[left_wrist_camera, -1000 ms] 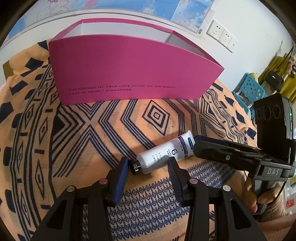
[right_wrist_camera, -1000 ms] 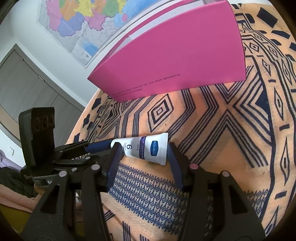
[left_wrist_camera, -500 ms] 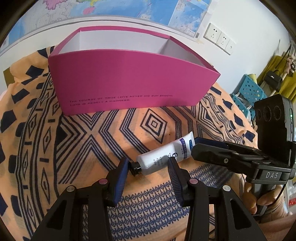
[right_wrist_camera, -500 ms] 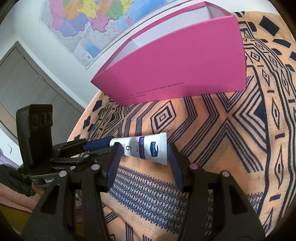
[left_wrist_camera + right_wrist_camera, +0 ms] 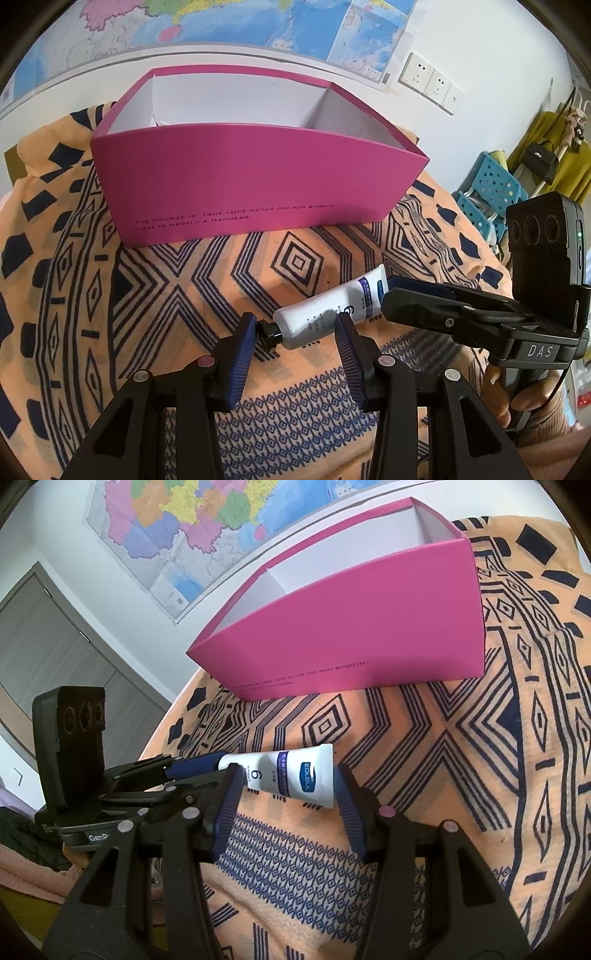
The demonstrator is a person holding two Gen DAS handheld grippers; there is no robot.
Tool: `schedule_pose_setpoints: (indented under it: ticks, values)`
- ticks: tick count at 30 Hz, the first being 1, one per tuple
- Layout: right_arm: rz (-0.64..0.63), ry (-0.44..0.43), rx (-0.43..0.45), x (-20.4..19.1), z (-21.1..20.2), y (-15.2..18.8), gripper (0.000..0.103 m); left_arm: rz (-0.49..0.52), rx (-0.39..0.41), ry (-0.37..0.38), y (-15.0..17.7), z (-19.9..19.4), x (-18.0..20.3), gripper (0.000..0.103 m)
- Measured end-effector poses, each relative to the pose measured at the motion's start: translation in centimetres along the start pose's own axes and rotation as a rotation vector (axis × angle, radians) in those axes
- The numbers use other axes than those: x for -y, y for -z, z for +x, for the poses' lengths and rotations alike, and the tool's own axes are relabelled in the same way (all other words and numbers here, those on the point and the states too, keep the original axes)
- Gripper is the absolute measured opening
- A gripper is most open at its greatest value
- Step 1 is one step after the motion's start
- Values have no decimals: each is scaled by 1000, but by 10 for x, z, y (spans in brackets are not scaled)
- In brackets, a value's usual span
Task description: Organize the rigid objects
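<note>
Your two tongs share one tube (image 5: 325, 317): the left gripper (image 5: 295, 341) pinches its capped end, the right gripper (image 5: 286, 781) its flat crimped end, so it hangs level above the patterned cloth (image 5: 177, 295). The pink box (image 5: 255, 184), open-topped near the cloth's far edge, looks the likely destination.

Left gripper (image 5: 295, 325) points steeply downward, jaws closed lengthwise on the cap end of the tube (image 5: 325, 314). Right gripper (image 5: 286, 775) points less steeply downward, pads clamping the tube's flat end across its width. A hand (image 5: 517, 391) grasps the right gripper's handle.
</note>
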State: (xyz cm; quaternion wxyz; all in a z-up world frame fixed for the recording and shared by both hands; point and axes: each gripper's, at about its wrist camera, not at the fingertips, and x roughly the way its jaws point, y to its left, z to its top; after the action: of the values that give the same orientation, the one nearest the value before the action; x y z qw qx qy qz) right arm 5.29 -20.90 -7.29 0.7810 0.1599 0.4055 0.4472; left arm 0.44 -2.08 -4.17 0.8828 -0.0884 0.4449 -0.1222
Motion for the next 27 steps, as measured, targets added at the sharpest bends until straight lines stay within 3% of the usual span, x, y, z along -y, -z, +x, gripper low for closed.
schedule_pose_setpoints:
  ticks: [27]
  values:
    - [-32,5,56,-7,-16,-9,54,25,49,4,-9,-11,8,44]
